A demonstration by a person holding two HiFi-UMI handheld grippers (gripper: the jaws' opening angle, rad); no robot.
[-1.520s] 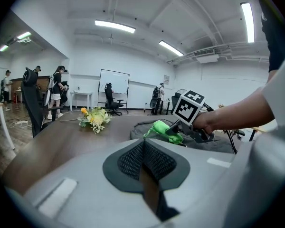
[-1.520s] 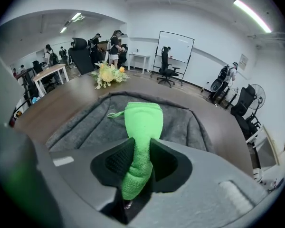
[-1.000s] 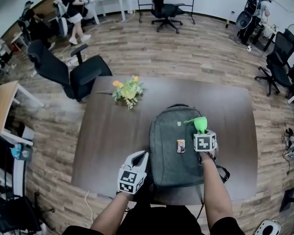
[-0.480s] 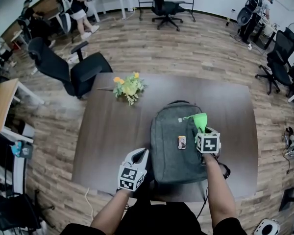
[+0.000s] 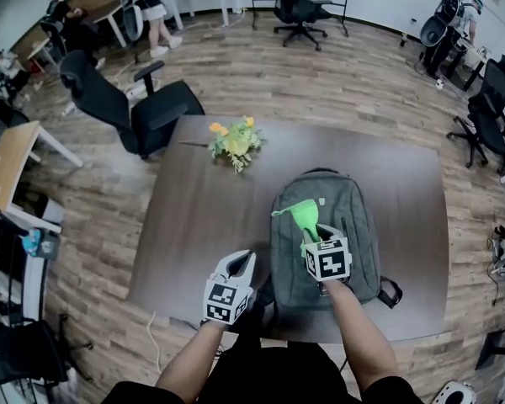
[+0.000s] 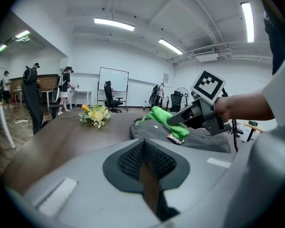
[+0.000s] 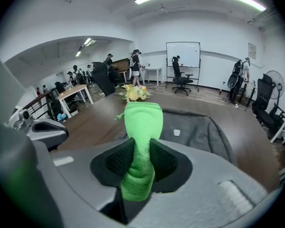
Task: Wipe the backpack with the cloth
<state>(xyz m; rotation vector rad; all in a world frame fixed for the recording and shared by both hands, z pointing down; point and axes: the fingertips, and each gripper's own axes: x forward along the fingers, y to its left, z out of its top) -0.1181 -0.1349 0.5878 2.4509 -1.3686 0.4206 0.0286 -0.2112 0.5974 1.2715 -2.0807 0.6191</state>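
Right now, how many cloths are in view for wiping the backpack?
1: the green cloth, clamped in the right gripper's jaws over the backpack. None other shows on the table; one could be hidden under the backpack.

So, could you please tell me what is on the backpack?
The green cloth, shut in the right hand-held gripper, is over the backpack; a small tag lies beside it. The patch beneath is covered.

No legible text, number or brand — small pale patch [image 7: 176, 132] on backpack [image 7: 204, 139], ahead of right tool [image 7: 142, 158], unreadable.
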